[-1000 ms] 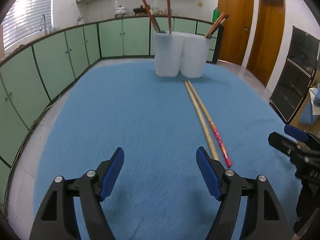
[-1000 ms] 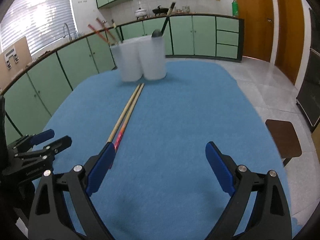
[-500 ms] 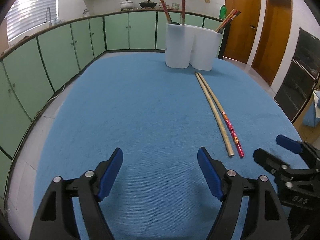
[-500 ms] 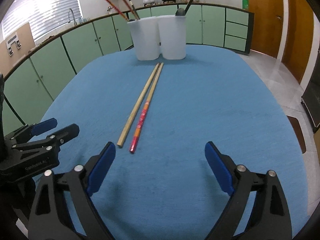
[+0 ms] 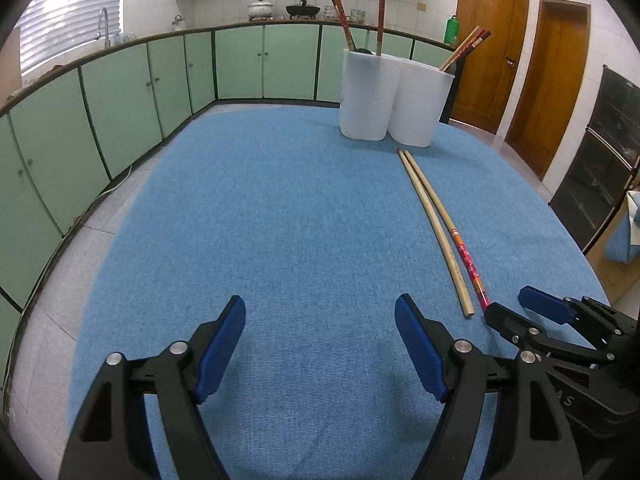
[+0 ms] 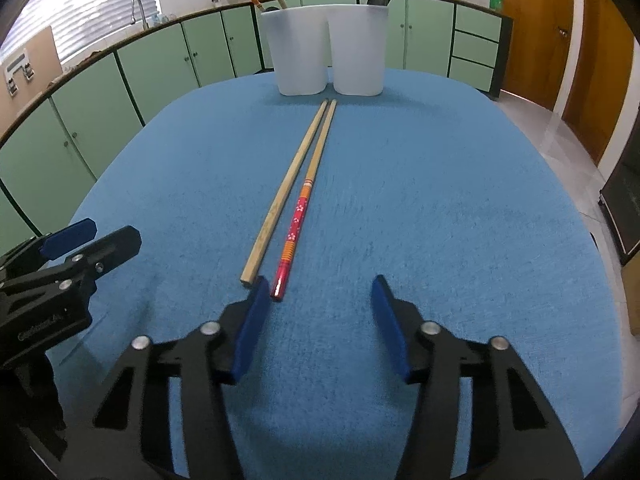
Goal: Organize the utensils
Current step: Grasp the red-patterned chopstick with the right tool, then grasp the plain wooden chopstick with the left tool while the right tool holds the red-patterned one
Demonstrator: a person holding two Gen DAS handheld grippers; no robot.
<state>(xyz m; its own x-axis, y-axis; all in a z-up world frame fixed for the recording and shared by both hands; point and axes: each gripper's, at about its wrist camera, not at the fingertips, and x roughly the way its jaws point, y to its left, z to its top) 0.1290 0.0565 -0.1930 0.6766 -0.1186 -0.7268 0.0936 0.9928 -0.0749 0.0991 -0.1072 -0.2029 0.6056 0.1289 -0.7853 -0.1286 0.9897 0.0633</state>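
Observation:
Two chopsticks lie side by side on the blue cloth: a plain wooden one and one with a red patterned end. They also show in the left wrist view, plain and red. Two white holders with chopsticks and a spoon stand at the far end, also in the left wrist view. My right gripper is open and empty, its left finger just short of the chopsticks' near ends. My left gripper is open and empty, left of the chopsticks.
The blue cloth covers the table. Green cabinets run along the left and back. Wooden doors stand at the right. The right gripper shows at the lower right of the left wrist view.
Both grippers have pulled back from the holders. The right gripper has lined up behind the chopsticks' near ends and its jaws have narrowed somewhat.

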